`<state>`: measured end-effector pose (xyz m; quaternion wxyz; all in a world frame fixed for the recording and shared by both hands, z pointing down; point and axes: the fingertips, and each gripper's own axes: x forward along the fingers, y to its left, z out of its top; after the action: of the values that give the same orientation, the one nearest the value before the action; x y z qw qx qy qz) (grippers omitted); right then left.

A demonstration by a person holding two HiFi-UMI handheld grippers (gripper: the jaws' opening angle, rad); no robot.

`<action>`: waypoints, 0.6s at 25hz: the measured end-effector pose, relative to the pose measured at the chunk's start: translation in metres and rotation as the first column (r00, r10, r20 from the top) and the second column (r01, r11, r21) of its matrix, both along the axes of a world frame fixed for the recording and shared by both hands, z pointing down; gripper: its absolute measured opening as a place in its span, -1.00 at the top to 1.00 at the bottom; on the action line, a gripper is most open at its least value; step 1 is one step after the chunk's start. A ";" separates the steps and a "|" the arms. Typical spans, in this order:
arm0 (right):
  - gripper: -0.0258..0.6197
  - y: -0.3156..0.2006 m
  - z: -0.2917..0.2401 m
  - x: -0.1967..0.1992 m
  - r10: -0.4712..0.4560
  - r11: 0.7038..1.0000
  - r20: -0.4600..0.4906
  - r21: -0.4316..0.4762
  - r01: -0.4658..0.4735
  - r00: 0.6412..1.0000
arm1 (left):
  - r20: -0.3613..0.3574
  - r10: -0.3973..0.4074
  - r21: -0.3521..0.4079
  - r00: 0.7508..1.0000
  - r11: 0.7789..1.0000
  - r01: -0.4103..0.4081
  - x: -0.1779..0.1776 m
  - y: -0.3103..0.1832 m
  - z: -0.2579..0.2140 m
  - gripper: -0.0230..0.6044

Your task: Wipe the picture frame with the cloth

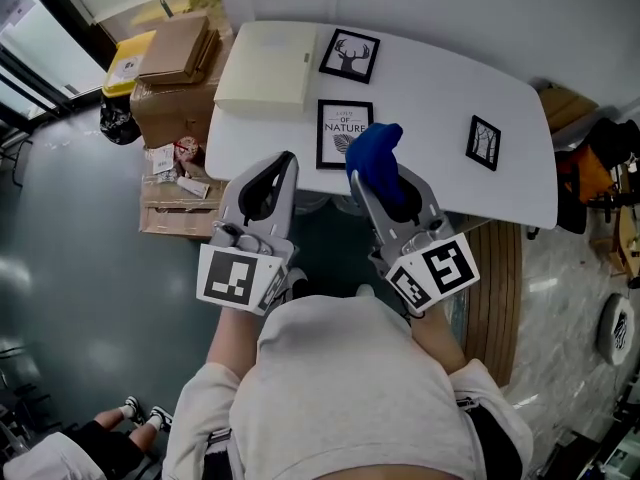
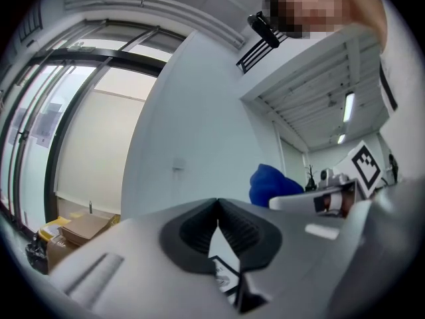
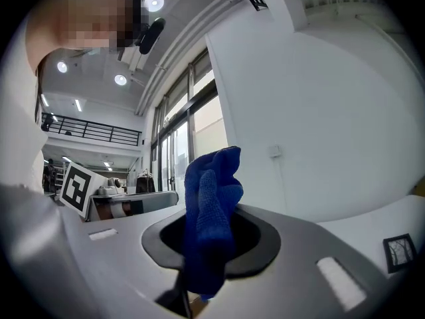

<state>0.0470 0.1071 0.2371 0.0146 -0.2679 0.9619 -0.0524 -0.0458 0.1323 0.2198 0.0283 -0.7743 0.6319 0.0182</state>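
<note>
Cloth (image 1: 378,148), blue and bunched, is being clamped between the jaws of the right gripper (image 1: 375,176). In the right gripper view the cloth (image 3: 211,198) is being squeezed by both jaws of that gripper (image 3: 211,244) and is standing up past their tips. The left gripper (image 1: 284,164) is being held just beside it, to its left. In the left gripper view its jaws (image 2: 218,208) are being pressed together at the tips with nothing between them. The frame (image 1: 338,128), lettered NATURE, is lying flat near the front edge of the white table (image 1: 440,93). In the head view the cloth is being seen over the frame's near right corner; whether it is touching the frame cannot be told. A deer frame (image 1: 349,55) and a small frame (image 1: 483,142) are lying farther off, well apart, and a beige box (image 1: 265,68) is lying left of the deer frame.
</note>
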 end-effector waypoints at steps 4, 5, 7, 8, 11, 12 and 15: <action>0.63 0.001 0.001 -0.008 0.037 0.999 0.003 -0.003 -0.037 0.999 | 0.003 0.039 -0.004 0.999 0.999 -0.039 -0.009 -0.004 0.001 0.92; 0.63 0.000 0.002 -0.010 0.049 0.999 0.003 -0.003 -0.049 0.999 | 0.004 0.050 -0.004 0.999 0.999 -0.050 -0.011 -0.005 0.002 0.92; 0.63 0.000 0.003 -0.013 0.072 0.997 0.003 -0.004 -0.072 0.997 | 0.005 0.072 -0.005 0.997 0.997 -0.072 -0.015 -0.007 0.003 0.92; 0.63 0.000 0.003 -0.014 0.083 0.997 0.003 -0.003 -0.083 0.997 | 0.005 0.083 -0.005 0.997 0.997 -0.083 -0.016 -0.008 0.004 0.92; 0.63 0.002 0.003 -0.014 0.114 0.994 -0.001 -0.001 -0.114 0.994 | 0.000 0.111 -0.004 0.994 0.994 -0.111 -0.019 -0.010 0.005 0.92; 0.63 0.002 0.004 -0.014 0.123 0.992 -0.001 -0.003 -0.123 0.992 | -0.003 0.119 -0.004 0.993 0.993 -0.119 -0.019 -0.011 0.006 0.92; 0.63 0.001 0.007 -0.009 0.149 0.989 -0.006 -0.013 -0.149 0.989 | -0.014 0.142 -0.011 0.990 0.990 -0.142 -0.018 -0.016 0.010 0.92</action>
<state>0.0376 0.1078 0.2442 0.0142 -0.3394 0.9388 -0.0567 -0.0635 0.1167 0.2299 0.0181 -0.8173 0.5756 0.0212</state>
